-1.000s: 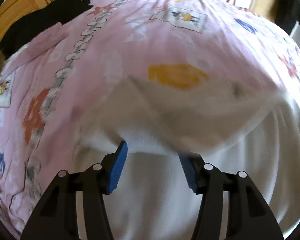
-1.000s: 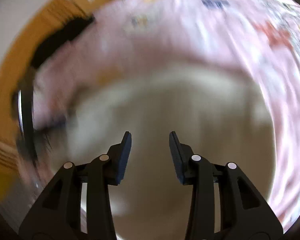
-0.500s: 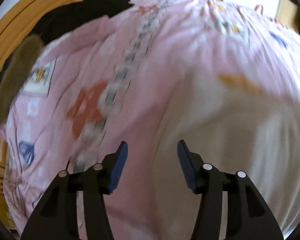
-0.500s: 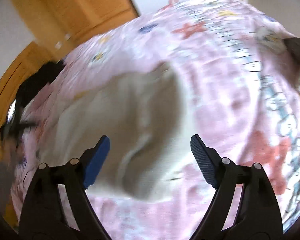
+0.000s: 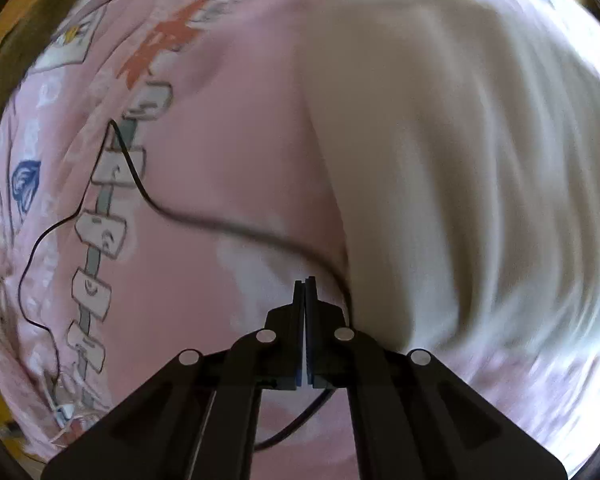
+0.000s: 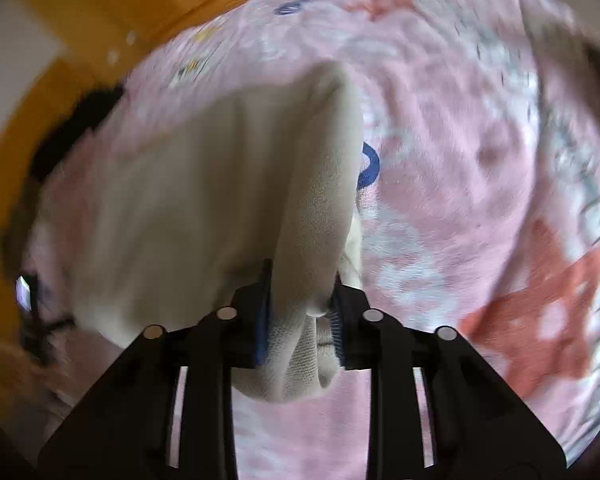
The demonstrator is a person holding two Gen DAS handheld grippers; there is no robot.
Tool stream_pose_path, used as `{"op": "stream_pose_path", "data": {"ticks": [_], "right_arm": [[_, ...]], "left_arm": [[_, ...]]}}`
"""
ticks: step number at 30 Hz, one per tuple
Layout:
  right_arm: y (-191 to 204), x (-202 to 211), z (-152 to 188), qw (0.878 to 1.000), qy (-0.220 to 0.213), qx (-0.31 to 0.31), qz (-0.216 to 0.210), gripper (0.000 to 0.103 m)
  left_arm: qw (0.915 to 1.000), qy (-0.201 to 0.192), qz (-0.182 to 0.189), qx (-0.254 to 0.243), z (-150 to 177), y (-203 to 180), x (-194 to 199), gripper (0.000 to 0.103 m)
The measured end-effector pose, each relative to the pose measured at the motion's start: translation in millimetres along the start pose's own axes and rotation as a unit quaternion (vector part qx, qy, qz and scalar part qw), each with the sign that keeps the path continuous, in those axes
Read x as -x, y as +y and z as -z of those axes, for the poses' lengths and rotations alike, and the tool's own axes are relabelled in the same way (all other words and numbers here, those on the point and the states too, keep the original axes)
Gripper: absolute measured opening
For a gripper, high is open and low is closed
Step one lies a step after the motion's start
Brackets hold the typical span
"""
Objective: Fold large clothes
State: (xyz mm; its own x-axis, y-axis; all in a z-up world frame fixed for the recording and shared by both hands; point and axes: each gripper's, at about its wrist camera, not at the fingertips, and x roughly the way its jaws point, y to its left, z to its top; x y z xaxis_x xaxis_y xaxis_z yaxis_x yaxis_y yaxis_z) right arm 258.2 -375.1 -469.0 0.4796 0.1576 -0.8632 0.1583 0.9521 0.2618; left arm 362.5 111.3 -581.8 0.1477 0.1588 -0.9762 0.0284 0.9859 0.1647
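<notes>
Both grippers have shifted since the earlier frames. The left gripper [image 5: 305,280], which stood open half a second ago, now has its jaws fully together with nothing between them. It sits over the pink printed bedspread [image 5: 220,168], just beside the left edge of the cream garment [image 5: 460,184]. A thin black cable [image 5: 148,196] lies on the bedspread and runs close past this gripper's tips.

The right gripper [image 6: 300,296] has just been closing. Half a second ago its jaws stood wide around a fold of the garment; now the blue pads [image 6: 262,316] press on a bunched edge of the cream garment [image 6: 220,200]. The cloth rises from the jaws and drapes away over the bedspread [image 6: 460,200]. A dark item [image 6: 76,128] lies beyond the garment, near the wooden bed frame [image 6: 112,12].

Step in hand, as judged: acquiring grip points on the garment for a fold. The right side is secured; the left side is not, since the left gripper has closed on nothing.

Next move, as judged:
1. Reopen the left gripper.
2. Move it onto the garment's edge, clear of the cable.
3. Close on the cloth only.
4. Lift both sides together, keeping the edge taut.
</notes>
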Motion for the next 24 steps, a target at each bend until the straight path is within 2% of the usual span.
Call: {"op": "stream_pose_path", "data": {"ticks": [2, 4, 6, 9, 11, 12, 13, 15, 16, 19, 22, 24], "right_arm": [[4, 4, 20, 0.999, -0.005, 0.028, 0.024, 0.022], [-1, 3, 39, 0.998, -0.010, 0.046, 0.041, 0.022], [-13, -5, 50, 0.998, -0.005, 0.036, 0.051, 0.022], [-28, -12, 59, 0.999, -0.010, -0.004, 0.039, 0.023], [-32, -10, 54, 0.999, -0.017, -0.033, 0.038, 0.033], [-34, -7, 51, 0.998, -0.020, -0.048, 0.045, 0.051], [-42, -1, 49, 0.996, -0.026, -0.076, 0.043, 0.062], [-56, 7, 49, 0.992, -0.032, -0.123, 0.017, 0.063], [-67, 12, 53, 0.986, -0.027, -0.164, -0.010, 0.063], [-80, 19, 67, 0.970, -0.020, -0.235, -0.059, 0.063], [-82, 25, 87, 0.952, -0.023, -0.290, -0.098, 0.063], [-76, 28, 95, 0.947, -0.027, -0.300, -0.112, 0.063]], "left_arm": [[0.9997, 0.003, -0.017, -0.019, 20, -5, -10, 0.001], [0.9994, -0.016, -0.019, -0.024, 37, -2, -11, 0.001], [0.9997, -0.021, -0.005, -0.015, 41, 4, -7, 0.001], [0.9993, -0.032, 0.016, -0.005, 34, 11, 11, 0.001], [0.9983, -0.053, 0.021, -0.008, 27, 11, 32, 0.001], [0.9969, -0.072, 0.028, -0.011, 19, 10, 49, 0.001], [0.9954, -0.089, 0.032, -0.016, 12, 6, 64, 0.001], [0.9920, -0.119, 0.030, -0.030, -12, -4, 91, 0.001], [0.9904, -0.129, 0.034, -0.036, -21, -12, 101, 0.001], [0.9853, -0.155, 0.045, -0.056, -55, -41, 123, 0.002], [0.9829, -0.157, 0.059, -0.076, -87, -75, 126, 0.003], [0.9843, -0.142, 0.067, -0.081, -107, -94, 115, 0.003]]}}
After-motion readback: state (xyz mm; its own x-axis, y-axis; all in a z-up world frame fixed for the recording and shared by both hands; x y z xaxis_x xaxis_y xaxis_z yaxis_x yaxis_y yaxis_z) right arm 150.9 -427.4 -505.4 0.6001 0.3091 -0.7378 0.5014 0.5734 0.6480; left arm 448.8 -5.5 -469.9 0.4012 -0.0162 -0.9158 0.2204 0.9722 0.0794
